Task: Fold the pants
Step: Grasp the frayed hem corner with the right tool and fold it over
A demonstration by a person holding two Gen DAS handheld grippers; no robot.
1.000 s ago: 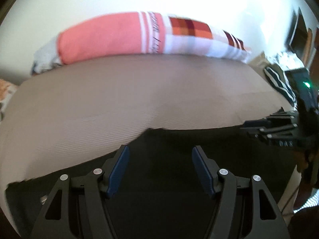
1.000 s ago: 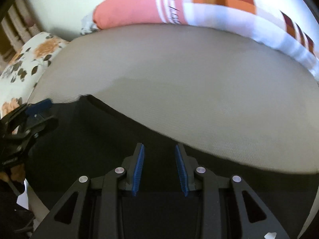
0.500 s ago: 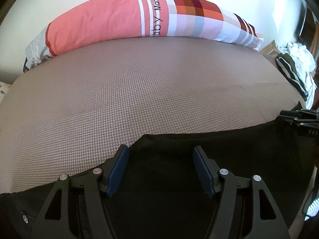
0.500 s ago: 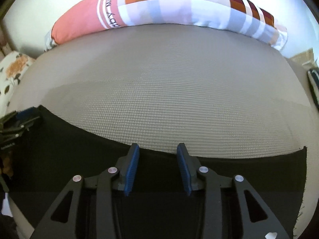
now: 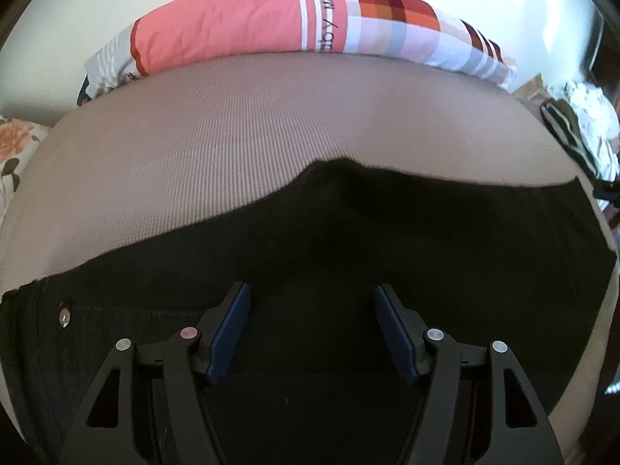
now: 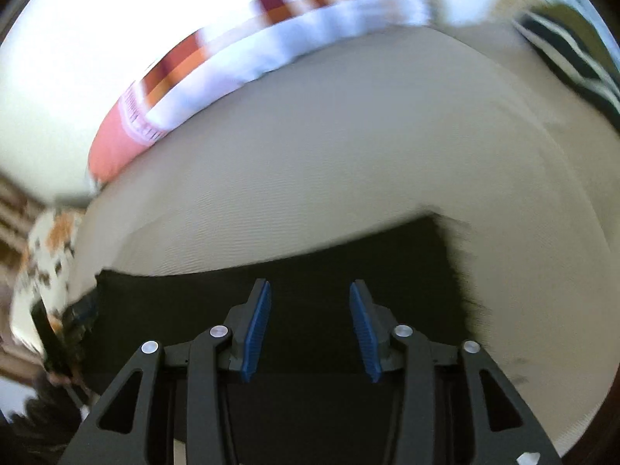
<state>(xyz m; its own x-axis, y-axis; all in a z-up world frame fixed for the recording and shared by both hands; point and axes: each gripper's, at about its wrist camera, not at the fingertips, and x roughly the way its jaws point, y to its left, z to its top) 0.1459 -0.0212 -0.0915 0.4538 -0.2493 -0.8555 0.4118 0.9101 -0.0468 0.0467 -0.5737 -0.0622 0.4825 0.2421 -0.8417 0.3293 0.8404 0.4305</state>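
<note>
Black pants (image 5: 348, 240) lie flat along the near edge of a beige mattress (image 5: 271, 124), a metal button (image 5: 64, 316) showing at their left end. My left gripper (image 5: 312, 298) hovers open over the dark cloth, nothing between its blue pads (image 5: 228, 333). In the blurred right wrist view the pants (image 6: 310, 255) end at a raw edge on the right, and my right gripper (image 6: 309, 294) is above them with its jaws opening and nothing held between them. The left gripper (image 6: 77, 317) shows dimly at that view's left edge.
A long pink, white and checked bolster pillow (image 5: 294, 27) lies along the far side of the mattress against a pale wall. A striped garment (image 5: 569, 135) and other clothes sit at the far right. A floral cushion (image 5: 15, 147) is at the left.
My right gripper has swept to the right along the pants towards their end, rolled, and its jaws have widened. My left gripper has sunk a little over the waist end, still open.
</note>
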